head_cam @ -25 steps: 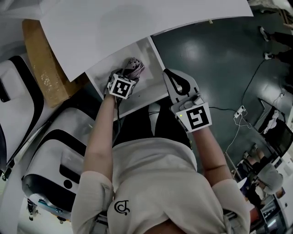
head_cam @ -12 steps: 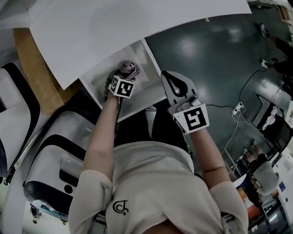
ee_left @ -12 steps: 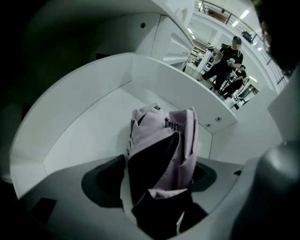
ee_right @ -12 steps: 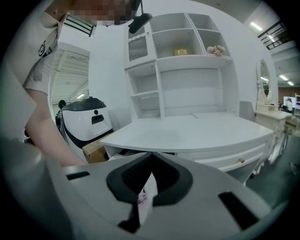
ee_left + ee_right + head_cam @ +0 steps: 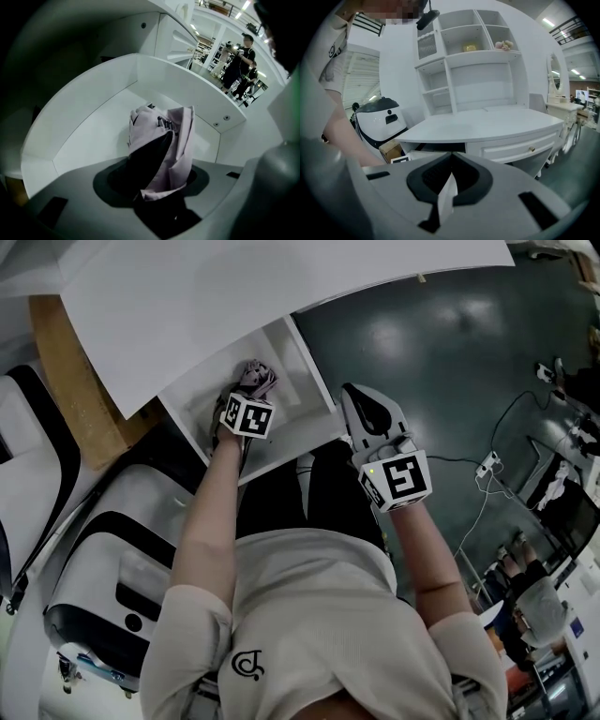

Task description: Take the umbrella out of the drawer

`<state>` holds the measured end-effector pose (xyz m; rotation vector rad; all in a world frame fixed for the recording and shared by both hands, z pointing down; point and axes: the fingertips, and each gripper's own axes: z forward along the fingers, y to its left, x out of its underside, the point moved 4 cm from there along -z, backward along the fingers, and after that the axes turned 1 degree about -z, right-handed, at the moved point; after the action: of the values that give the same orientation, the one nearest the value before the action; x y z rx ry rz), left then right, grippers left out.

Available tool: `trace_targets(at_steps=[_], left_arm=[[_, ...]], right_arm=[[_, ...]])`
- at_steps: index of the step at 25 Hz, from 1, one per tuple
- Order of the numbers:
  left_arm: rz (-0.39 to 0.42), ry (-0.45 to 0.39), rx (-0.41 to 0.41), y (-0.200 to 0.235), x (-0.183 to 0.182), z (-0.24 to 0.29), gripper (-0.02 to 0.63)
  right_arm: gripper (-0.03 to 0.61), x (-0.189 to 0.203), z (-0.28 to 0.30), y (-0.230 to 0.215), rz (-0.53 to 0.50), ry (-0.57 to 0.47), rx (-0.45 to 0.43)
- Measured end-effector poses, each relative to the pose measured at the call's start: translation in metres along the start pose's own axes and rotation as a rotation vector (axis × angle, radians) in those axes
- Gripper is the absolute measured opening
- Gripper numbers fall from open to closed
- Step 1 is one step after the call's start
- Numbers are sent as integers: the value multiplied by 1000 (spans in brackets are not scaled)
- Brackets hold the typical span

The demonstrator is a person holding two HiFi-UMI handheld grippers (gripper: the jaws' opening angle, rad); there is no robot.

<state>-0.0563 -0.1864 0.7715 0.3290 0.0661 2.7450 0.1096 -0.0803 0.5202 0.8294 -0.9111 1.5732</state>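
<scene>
A folded lilac umbrella (image 5: 260, 378) lies in the open white drawer (image 5: 302, 354) under the desk top. My left gripper (image 5: 247, 396) points steeply down into the drawer. In the left gripper view the umbrella (image 5: 165, 140) stands up between the jaws, which are closing on it, and its lower fabric is pinched at the left gripper (image 5: 159, 190). The drawer wall (image 5: 89, 126) curves around behind. My right gripper (image 5: 356, 401) hangs outside the drawer, to its right and above the dark floor. In its own view the right gripper (image 5: 447, 190) has its jaws together and holds nothing.
The white desk top (image 5: 234, 296) overhangs the drawer's back. A cardboard box (image 5: 80, 381) and a white-and-black machine (image 5: 103, 559) stand to the left. A cable and power strip (image 5: 487, 468) lie on the floor at the right. The shelf unit (image 5: 478, 56) rises behind the desk.
My left gripper has sunk lower into the drawer, onto the umbrella. The right gripper has drifted a little to the right beside the drawer.
</scene>
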Motion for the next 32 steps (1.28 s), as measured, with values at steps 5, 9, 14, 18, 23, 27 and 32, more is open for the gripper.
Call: trace_targets(at_steps=[5, 9, 14, 18, 23, 27, 32], left_arm=[[-20, 17, 64, 1, -1, -10, 225], [-28, -12, 95, -3, -7, -30, 224], [-28, -94, 91, -10, -22, -63, 224], [-18, -169, 93, -19, -34, -95, 224], [-24, -299, 59, -21, -49, -148, 224], [-42, -440, 17, -18, -63, -201, 224], [-56, -594, -55, -11, -76, -265, 224]], right_arm=[[6, -7, 0, 5, -14, -16, -38], [6, -22, -4, 9, -28, -46, -66], [6, -43, -9, 14, -61, -80, -105], [6, -62, -13, 19, -87, -113, -134], [6, -88, -18, 32, -139, -165, -172], [6, -105, -22, 42, -156, -199, -199], [6, -126, -25, 54, -169, -234, -230]])
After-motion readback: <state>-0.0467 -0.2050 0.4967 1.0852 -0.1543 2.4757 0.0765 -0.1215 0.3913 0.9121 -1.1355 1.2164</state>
